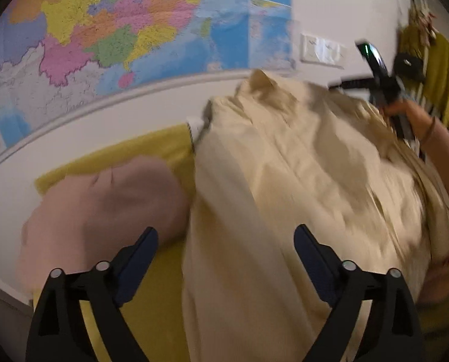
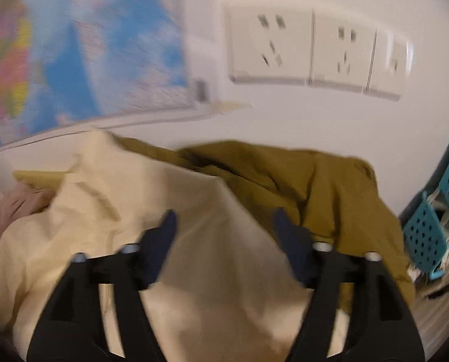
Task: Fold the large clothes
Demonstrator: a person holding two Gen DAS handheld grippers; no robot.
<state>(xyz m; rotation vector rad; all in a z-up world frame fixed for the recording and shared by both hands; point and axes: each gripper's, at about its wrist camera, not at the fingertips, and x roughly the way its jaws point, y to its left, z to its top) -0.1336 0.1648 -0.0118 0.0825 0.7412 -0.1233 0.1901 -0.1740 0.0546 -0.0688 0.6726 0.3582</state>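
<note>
The left gripper (image 1: 226, 235) is hanging over the cream garment (image 1: 300, 181) with its jaws standing wide apart and nothing pinched between them — the cloth is lying beneath the gap, not pressed by either pad. That cream garment is sprawling from about five o'clock up to twelve o'clock in the left wrist view, rumpled and blurred, across a yellow sheet (image 1: 152, 295) that is showing at seven o'clock. A pinkish garment (image 1: 103, 211) is bunching at nine o'clock, just beside the cream one. At two o'clock a hand (image 1: 405, 111) is gripping the handle of the right gripper (image 2: 224, 226), whose jaws are likewise standing apart and empty above the cream cloth. In the right wrist view an olive garment (image 2: 315, 187) is lying crumpled at two o'clock, partly under the cream one's edge, and a teal perforated basket (image 2: 429, 229) is sitting at three o'clock. A coloured map (image 1: 119, 30) is covering the wall at eleven o'clock, with wall sockets (image 2: 309, 51) at one o'clock.
</note>
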